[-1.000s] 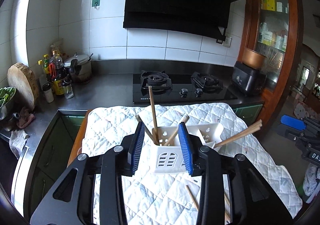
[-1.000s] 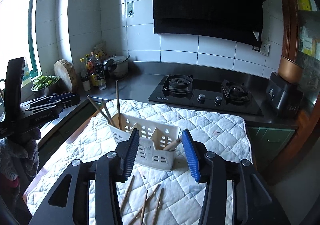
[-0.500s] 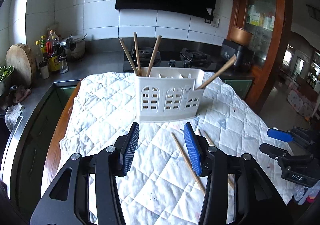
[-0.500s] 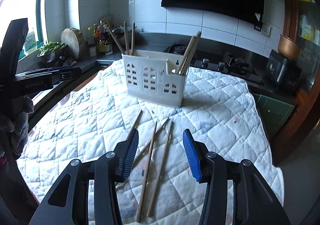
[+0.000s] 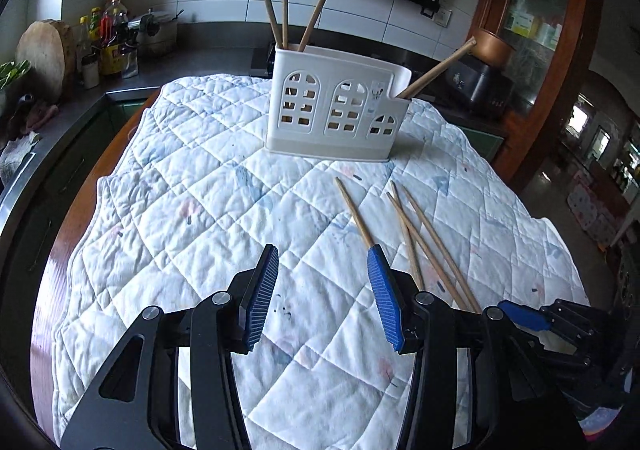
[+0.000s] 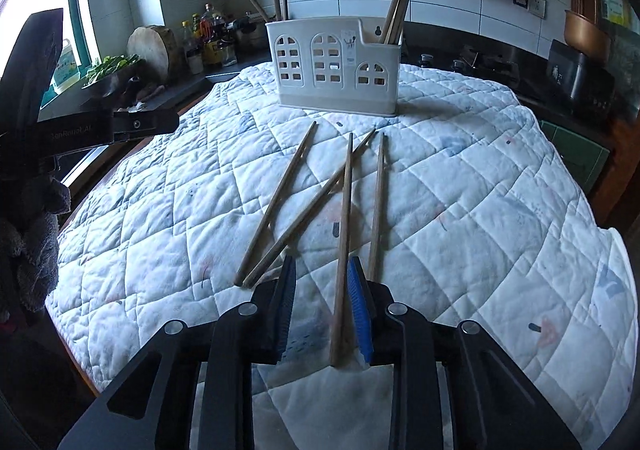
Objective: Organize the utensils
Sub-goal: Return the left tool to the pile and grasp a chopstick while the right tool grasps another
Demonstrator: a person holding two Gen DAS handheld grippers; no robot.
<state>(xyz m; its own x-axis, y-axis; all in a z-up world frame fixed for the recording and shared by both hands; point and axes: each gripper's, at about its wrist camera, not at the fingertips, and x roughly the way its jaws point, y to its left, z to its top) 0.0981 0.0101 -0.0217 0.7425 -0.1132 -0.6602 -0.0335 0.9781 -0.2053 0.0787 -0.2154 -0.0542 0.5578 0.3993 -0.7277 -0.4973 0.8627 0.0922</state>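
Right gripper (image 6: 322, 304): jaws have just been closing around one chopstick (image 6: 345, 234), lower centre, not yet pinching; its length runs away toward the white holder (image 6: 334, 67). Left gripper (image 5: 322, 296): jaws spread, empty, other chopsticks (image 5: 424, 238) just right.

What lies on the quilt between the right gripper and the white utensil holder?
Four loose wooden chopsticks lie there, in the right wrist view, between right gripper and utensil holder.
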